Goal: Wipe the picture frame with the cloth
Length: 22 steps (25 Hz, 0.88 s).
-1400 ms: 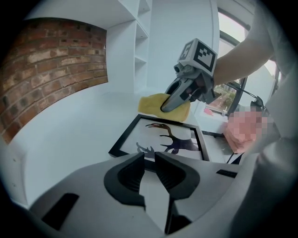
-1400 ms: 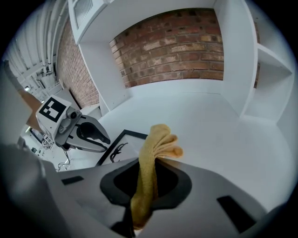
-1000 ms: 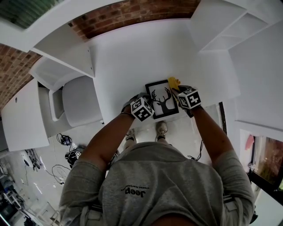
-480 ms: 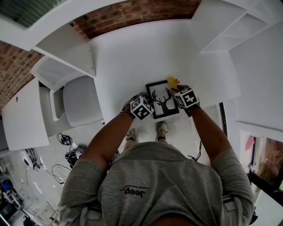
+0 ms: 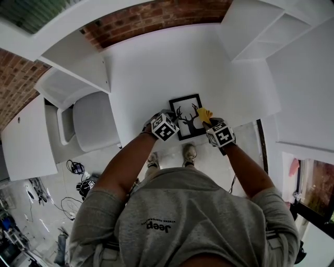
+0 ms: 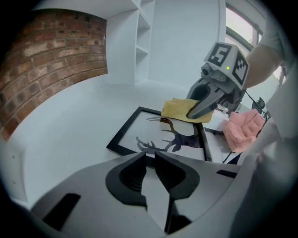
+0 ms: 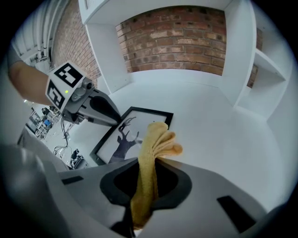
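The black picture frame with a deer silhouette lies flat near the front edge of the white table. My left gripper is shut, its tips resting on the frame's near left edge. My right gripper is shut on the yellow cloth, which bunches out past the jaws and lies on the frame's right side. In the left gripper view the cloth covers the print's far corner under the right gripper. The right gripper view shows the cloth over the frame.
A grey chair stands left of the table. White shelves rise at the back right, with a brick wall behind. Something pink hangs beyond the table's edge. The table's front edge runs just below the frame.
My right gripper has drawn the cloth from the frame's far right corner toward me along its right side. The left gripper stays on the frame's near left edge.
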{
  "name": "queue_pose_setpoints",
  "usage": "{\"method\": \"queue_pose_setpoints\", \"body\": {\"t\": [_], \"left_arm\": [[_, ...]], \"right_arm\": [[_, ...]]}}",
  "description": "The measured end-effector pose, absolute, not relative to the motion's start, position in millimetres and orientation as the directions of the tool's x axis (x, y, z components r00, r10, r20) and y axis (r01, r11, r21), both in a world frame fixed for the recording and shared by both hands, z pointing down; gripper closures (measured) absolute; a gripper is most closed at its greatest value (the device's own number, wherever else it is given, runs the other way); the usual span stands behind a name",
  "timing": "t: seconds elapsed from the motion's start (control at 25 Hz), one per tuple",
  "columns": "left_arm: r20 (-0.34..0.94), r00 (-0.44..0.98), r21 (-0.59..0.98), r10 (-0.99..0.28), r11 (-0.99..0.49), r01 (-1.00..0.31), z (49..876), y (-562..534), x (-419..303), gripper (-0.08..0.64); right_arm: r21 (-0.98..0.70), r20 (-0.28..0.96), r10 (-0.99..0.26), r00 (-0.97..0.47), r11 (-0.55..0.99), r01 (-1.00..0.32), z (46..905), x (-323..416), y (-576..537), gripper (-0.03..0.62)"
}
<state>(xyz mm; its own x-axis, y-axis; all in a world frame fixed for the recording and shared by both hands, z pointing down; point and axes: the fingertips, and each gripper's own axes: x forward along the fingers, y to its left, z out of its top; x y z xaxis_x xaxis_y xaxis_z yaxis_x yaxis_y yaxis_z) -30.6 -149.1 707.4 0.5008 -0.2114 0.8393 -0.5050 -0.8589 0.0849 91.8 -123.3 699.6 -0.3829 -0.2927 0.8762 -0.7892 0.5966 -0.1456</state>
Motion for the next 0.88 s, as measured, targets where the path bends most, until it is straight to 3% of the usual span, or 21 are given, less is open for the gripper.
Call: {"method": "queue_pose_setpoints", "body": {"t": [0.68, 0.88], "left_arm": [[0.834, 0.504, 0.084, -0.225, -0.852, -0.518, 707, -150, -31, 0.488], [0.834, 0.504, 0.081, -0.226, -0.853, -0.516, 707, -149, -30, 0.488]], "right_arm": [[-0.176, 0.892, -0.249, -0.377, 0.577, -0.797, 699, 102, -61, 0.538], [-0.158, 0.858, -0.318, -0.403, 0.582, -0.797, 682, 96, -87, 0.538]]}}
